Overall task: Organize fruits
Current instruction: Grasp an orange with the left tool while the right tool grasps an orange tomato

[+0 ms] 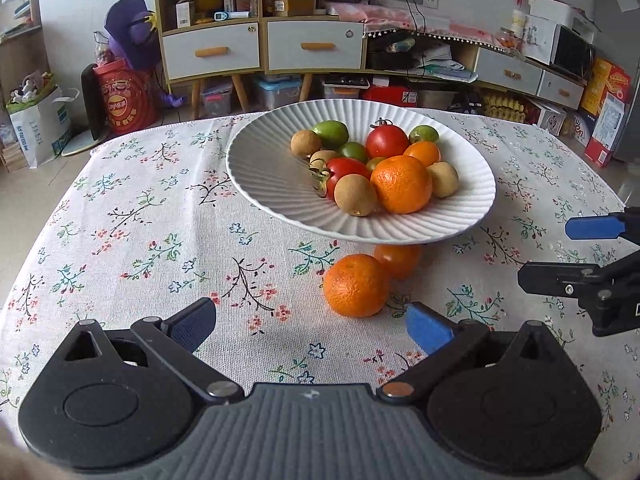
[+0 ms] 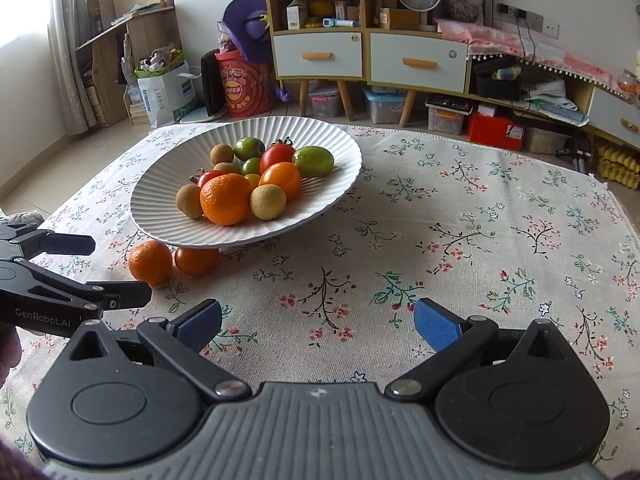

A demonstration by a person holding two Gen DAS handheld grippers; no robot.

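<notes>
A white ribbed bowl [image 1: 276, 184] [image 2: 168, 212] holds a tangerine [image 1: 401, 184] [image 2: 225, 199], red tomatoes, green fruits and brown longans. On the floral cloth in front of the bowl lie a loose tangerine [image 1: 356, 285] [image 2: 150, 262] and an orange tomato [image 1: 398, 258] [image 2: 196, 261], partly under the rim. My left gripper [image 1: 310, 326] [image 2: 92, 268] is open, its fingers just short of the loose tangerine. My right gripper [image 2: 318, 326] [image 1: 560, 252] is open over bare cloth, to the right of the left one.
The table's floral cloth [image 2: 460, 240] stretches to the right of the bowl. Beyond the table stand drawer cabinets [image 1: 264, 46], storage boxes, a red bucket [image 1: 126, 96] and shelves.
</notes>
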